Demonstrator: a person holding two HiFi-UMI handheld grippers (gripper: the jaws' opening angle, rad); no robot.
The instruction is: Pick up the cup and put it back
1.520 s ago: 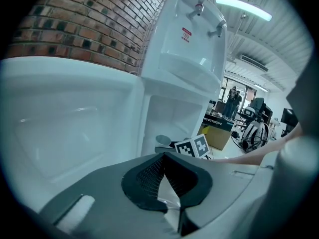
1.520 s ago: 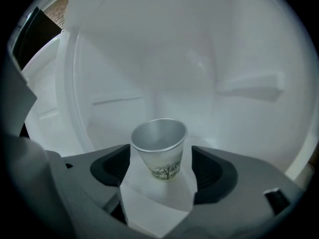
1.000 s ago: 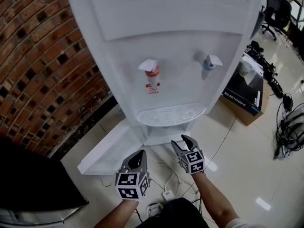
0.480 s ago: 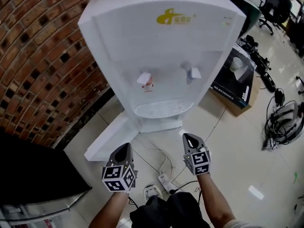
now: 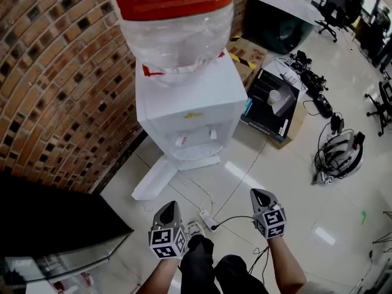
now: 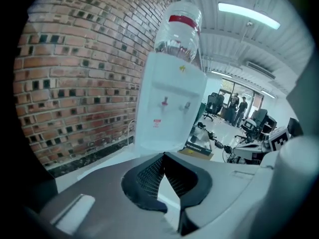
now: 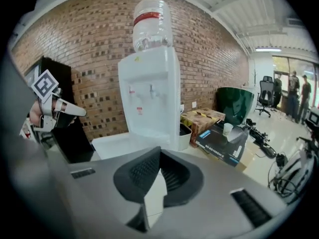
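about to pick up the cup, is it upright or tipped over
Upright: the white cup stands on its base on the black box beside the water dispenser, rim up. Whether anything is inside cannot be told.

Left gripper (image 5: 166, 208): grey tapered shell. Its fingers (image 6: 149, 176) are lined with black ribbed mesh. Behind the fingers sits a white marker cube (image 5: 166, 242) printed with black square codes.

Right gripper (image 5: 260, 195): same build, grey shell with black ribbed fingers (image 7: 142, 171) and its own marker cube (image 5: 272, 223) behind them. A dark slot (image 7: 249, 205) is cut into the shell beside the fingers.

Left forearm (image 5: 160, 278) and right forearm (image 5: 286, 263) are bare, no sleeves behind the cubes. Dark trousers (image 5: 208, 265).
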